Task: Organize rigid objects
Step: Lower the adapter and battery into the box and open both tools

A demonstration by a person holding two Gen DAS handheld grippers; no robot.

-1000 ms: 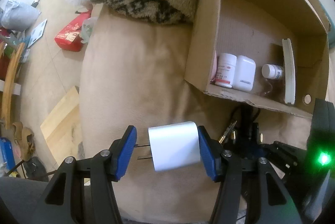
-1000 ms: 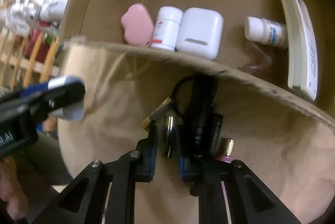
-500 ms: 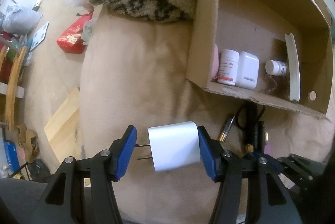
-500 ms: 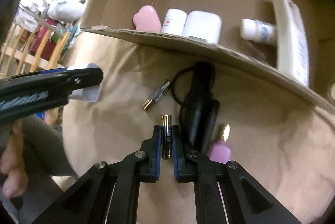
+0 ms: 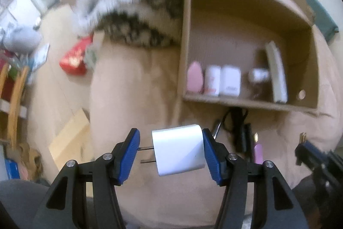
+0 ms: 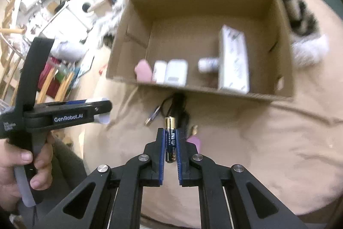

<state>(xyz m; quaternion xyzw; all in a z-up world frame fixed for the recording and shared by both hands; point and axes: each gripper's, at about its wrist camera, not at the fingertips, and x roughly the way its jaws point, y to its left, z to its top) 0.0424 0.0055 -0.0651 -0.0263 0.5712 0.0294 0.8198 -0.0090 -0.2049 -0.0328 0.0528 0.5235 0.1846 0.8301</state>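
My left gripper [image 5: 170, 141] is shut on a white plug adapter [image 5: 179, 149], its prongs pointing left, held above the tan cushion. My right gripper [image 6: 170, 134] is shut on a dark battery [image 6: 170, 139] with a gold tip, lifted off the cushion. A cardboard box [image 5: 246, 102] stands ahead. It holds a pink object [image 5: 194, 79], a white bottle [image 5: 212, 83], a white case [image 5: 230, 83], a small bottle [image 5: 258, 74] and a long white item [image 5: 276, 72]. The box [image 6: 214, 90] also shows in the right wrist view.
On the cushion before the box lie a black cable bundle [image 5: 241, 128], another battery [image 6: 153, 115], a pink object [image 6: 195, 142] and a small gold piece [image 6: 194, 128]. A furry blanket [image 5: 137, 21] lies left of the box. The floor at left is cluttered.
My right gripper has lifted the battery off the cushion and pulled back and up. My left gripper, still holding the adapter, has risen, so the box interior shows more from above.
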